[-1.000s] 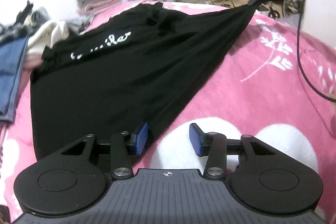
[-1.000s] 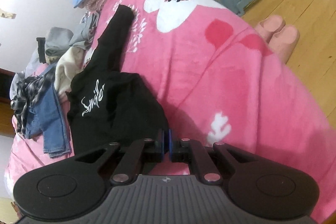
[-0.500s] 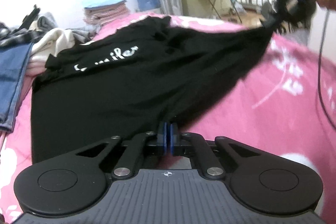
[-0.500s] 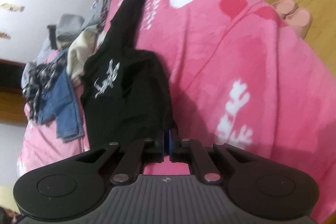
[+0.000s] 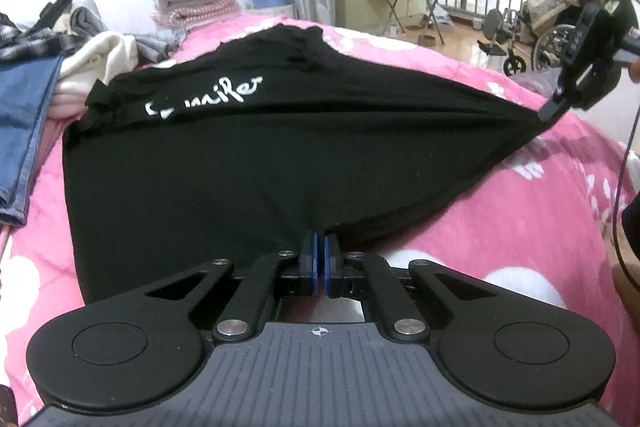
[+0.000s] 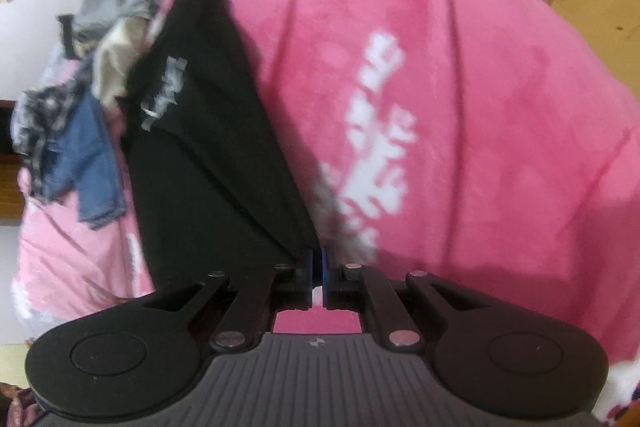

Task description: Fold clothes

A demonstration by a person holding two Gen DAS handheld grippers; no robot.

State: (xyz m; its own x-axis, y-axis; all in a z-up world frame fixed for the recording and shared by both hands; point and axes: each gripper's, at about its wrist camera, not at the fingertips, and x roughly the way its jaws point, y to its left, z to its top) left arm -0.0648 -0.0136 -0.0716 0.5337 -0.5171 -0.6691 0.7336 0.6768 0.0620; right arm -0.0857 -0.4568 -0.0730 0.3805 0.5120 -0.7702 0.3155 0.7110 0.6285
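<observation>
A black shirt [image 5: 248, 163] with white writing lies spread on a bed with a pink blanket [image 5: 500, 227] that has white flowers on it. The left gripper [image 5: 320, 259] is pinched tight on the near edge of the shirt, with its two blue pads pressed together on the cloth. The right gripper [image 5: 554, 107] shows far off on the right side of the left camera's view. It holds a corner of the shirt and the cloth is pulled into a tight point there, lifted a bit off the blanket. In the right camera's view, which is blurry, the right gripper [image 6: 318, 267] has its blue pads closed with the black cloth caught between them, and the shirt [image 6: 208, 131] stretches away to the far left. On the left side of the bed there is a heap of other clothes: blue jeans [image 5: 24, 115], a cream top [image 5: 100, 55] and something checked. A stack of folded things [image 5: 196, 3] sits at the far end by the white wall. A wheelchair [image 5: 532, 31] stands far off to the right on the wooden floor.
</observation>
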